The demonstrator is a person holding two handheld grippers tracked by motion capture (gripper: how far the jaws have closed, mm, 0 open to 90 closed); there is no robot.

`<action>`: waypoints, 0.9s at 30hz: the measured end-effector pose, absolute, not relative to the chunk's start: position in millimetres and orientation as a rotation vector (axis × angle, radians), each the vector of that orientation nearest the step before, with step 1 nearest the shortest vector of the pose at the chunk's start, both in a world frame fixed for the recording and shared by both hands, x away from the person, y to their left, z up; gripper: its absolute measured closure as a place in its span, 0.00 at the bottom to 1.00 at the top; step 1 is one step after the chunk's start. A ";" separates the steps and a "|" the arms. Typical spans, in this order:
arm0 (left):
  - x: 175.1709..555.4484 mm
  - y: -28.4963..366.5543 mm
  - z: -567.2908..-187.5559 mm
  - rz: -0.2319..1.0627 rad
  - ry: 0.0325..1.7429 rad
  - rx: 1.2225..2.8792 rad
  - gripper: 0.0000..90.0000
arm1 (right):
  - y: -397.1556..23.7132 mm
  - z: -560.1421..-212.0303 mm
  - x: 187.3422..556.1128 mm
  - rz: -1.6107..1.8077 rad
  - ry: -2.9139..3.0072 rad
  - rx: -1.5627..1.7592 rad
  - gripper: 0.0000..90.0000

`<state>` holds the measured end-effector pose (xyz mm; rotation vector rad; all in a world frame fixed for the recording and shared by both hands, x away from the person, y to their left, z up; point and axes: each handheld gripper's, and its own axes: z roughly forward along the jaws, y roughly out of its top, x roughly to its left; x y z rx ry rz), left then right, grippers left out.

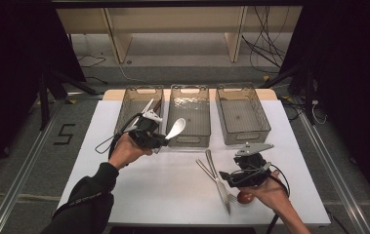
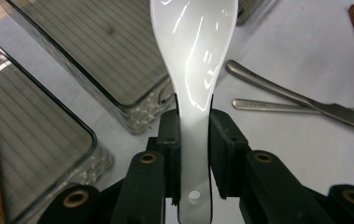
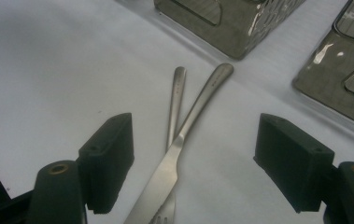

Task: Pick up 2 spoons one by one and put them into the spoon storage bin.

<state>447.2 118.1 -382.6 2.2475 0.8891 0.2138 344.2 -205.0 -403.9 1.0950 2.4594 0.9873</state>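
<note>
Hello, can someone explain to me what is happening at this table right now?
A person is working with two hand-held grippers on a white table. The left gripper is shut on a white spoon, held above the table near three grey bins. The right gripper is open, just above a crossed metal knife and fork lying on the table. A brown wooden spoon lies beside them.

Digit "5" [image 1: 65, 134] marked on floor, left of table [image 1: 138, 195].
</note>
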 end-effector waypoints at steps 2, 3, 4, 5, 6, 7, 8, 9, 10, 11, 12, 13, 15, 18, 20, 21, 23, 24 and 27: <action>452.5 116.4 -381.3 0.225 0.900 2.239 0.83 | -204.9 -403.8 343.9 0.989 2.460 1.091 0.32; 454.8 115.7 -380.5 0.226 0.904 2.237 0.83 | -205.0 -403.8 343.9 0.989 2.459 1.091 0.32; 456.6 115.0 -379.9 0.225 0.910 2.232 0.83 | -205.1 -403.8 344.0 0.991 2.459 1.092 0.32; 458.5 114.7 -379.3 0.227 0.909 2.229 0.83 | -205.2 -403.9 344.1 0.991 2.459 1.092 0.32; 460.1 114.0 -378.9 0.227 0.915 2.222 0.83 | -205.3 -403.9 344.2 0.992 2.458 1.092 0.32; 461.7 113.6 -378.4 0.231 0.914 2.223 0.83 | -205.5 -403.9 344.3 0.992 2.457 1.092 0.32; 463.0 112.6 -378.2 0.233 0.918 2.218 0.83 | -205.5 -403.8 344.3 0.993 2.457 1.092 0.32; 464.4 111.7 -377.8 0.232 0.921 2.217 0.83 | -205.6 -403.8 344.3 0.994 2.457 1.091 0.32; 465.9 111.0 -377.3 0.236 0.919 2.221 0.83 | -205.6 -403.7 344.3 0.994 2.456 1.091 0.32; 467.3 110.2 -377.0 0.241 0.919 2.221 0.83 | -205.5 -403.6 344.2 0.995 2.456 1.089 0.32; 468.7 109.2 -376.3 0.241 0.921 2.221 0.83 | -205.4 -403.6 344.0 0.995 2.456 1.091 0.32; 470.2 108.1 -375.8 0.248 0.925 2.214 0.83 | -205.4 -403.6 344.0 0.995 2.456 1.090 0.32; 473.8 106.8 -374.4 0.254 0.929 2.211 0.83 | -205.3 -403.5 344.1 0.996 2.456 1.091 0.32; 480.2 104.8 -373.0 0.262 0.941 2.198 0.83 | -205.3 -403.5 343.9 0.996 2.456 1.090 0.32; 484.7 103.0 -372.8 0.267 0.947 2.201 0.83 | -205.3 -403.5 344.0 0.997 2.455 1.090 0.32; 486.8 101.7 -373.1 0.269 0.948 2.201 0.83 | -205.3 -403.5 344.1 0.998 2.456 1.090 0.32; 491.0 99.7 -373.4 0.267 0.963 2.195 0.83 | -205.0 -403.9 344.2 0.997 2.457 1.090 0.32; 493.0 98.6 -373.8 0.264 0.969 2.186 0.83 | -205.0 -404.0 344.0 0.998 2.459 1.090 0.32; 498.2 94.6 -374.1 0.268 0.972 2.187 0.83 | -205.3 -403.7 344.0 1.000 2.457 1.090 0.32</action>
